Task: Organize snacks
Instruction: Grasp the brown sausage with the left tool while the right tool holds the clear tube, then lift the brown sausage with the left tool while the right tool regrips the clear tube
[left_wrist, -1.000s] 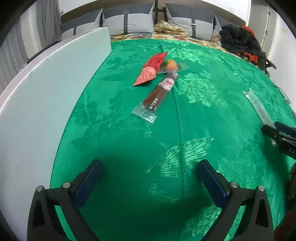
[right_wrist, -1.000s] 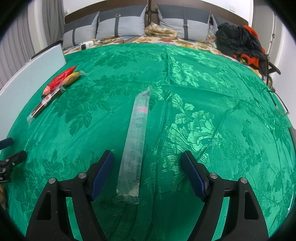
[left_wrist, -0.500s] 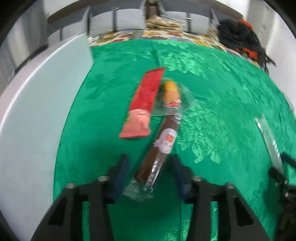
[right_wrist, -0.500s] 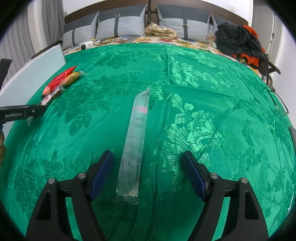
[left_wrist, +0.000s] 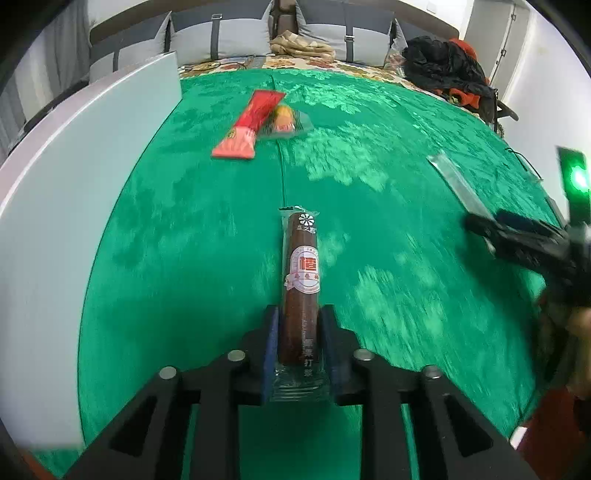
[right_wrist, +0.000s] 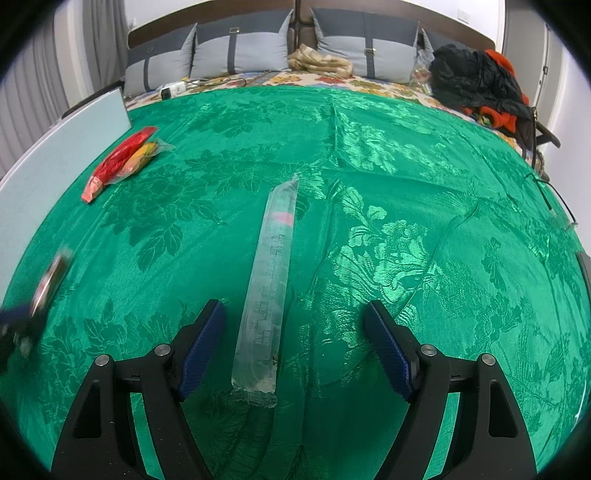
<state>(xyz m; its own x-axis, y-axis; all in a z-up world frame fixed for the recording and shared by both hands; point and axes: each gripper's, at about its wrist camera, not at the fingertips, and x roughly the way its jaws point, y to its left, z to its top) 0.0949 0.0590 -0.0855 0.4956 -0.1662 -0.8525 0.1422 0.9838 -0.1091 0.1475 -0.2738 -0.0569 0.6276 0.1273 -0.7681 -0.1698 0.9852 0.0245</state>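
**Tech A:** Between the blue pads of the left gripper (left_wrist: 299, 350), in the left wrist view, sits the brown sausage stick (left_wrist: 301, 280) in its clear wrapper. Status of the jaws?

**Tech B:** They pinch the wrapper's near end on both sides while easing slightly apart. The stick points straight away from the camera, its far end raised off the green cloth (left_wrist: 388, 221).

**Tech A:** Other items in that view?

**Tech B:** A red snack packet (left_wrist: 251, 125) lies toward the far left edge of the cloth, beside the white board (left_wrist: 74, 192). An orange snack in clear wrap (left_wrist: 284, 118) touches its right side. Near the right edge lies a long clear packet (left_wrist: 458, 184), with the right gripper (left_wrist: 517, 240) at its near end, blurred.

**Tech A:** Right wrist view?

**Tech B:** The right gripper (right_wrist: 295, 343) has its jaws spread wide. The long clear packet (right_wrist: 271, 291) lies flat on the green cloth (right_wrist: 406, 184) between them, closer to the left pad; neither pad touches it.

**Tech A:** Remaining items?

**Tech B:** The red snack packet (right_wrist: 118, 162) and the orange snack in clear wrap (right_wrist: 144, 158) lie together at the far left, by the white board (right_wrist: 55, 173). The left gripper (right_wrist: 18, 325) shows blurred at the left edge with the brown sausage stick (right_wrist: 51, 277). Grey cushions (right_wrist: 240, 48) line the far edge.
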